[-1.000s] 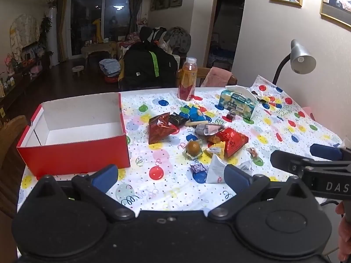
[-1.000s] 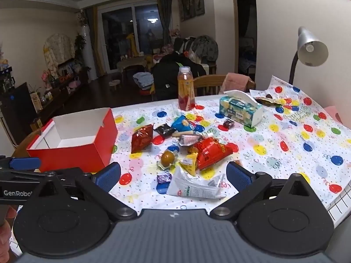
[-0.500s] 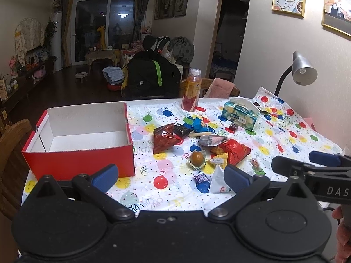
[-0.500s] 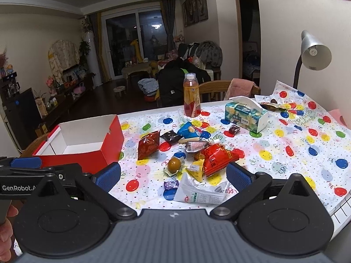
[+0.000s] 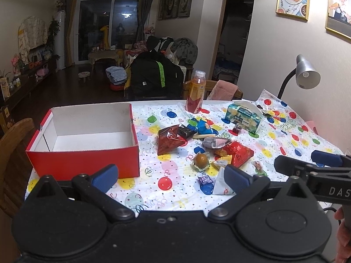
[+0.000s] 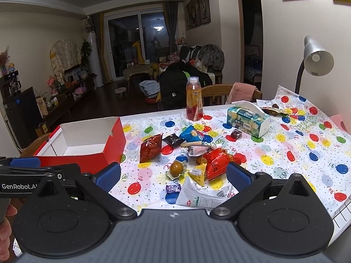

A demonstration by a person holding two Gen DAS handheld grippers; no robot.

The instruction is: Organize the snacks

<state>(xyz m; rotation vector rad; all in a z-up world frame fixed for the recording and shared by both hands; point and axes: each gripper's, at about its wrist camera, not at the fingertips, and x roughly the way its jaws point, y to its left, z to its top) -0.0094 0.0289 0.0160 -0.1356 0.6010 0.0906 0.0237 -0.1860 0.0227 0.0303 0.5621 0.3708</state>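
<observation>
An empty red box (image 5: 83,160) with a white inside stands at the table's left (image 6: 103,151). Several snacks lie in a loose pile right of it: a dark red pyramid bag (image 5: 170,141) (image 6: 150,148), a bright red bag (image 5: 239,154) (image 6: 217,161), a blue packet (image 6: 190,134), a round brown sweet (image 5: 201,159) (image 6: 176,168), a small purple candy (image 6: 172,189) and a white pouch (image 6: 197,197). My left gripper (image 5: 170,176) hovers open at the near edge, in front of the box. My right gripper (image 6: 173,176) is open too, above the white pouch, holding nothing.
An orange drink bottle (image 5: 196,94) and a tissue pack (image 5: 243,116) stand at the back of the balloon-print tablecloth (image 5: 285,135). A grey desk lamp (image 5: 306,74) leans over the right. A wooden chair (image 5: 13,149) sits beside the box.
Both grippers have drawn back and tilted up a little, so the table sits lower and farther in view. Nothing on the table has moved, and both stay open.
</observation>
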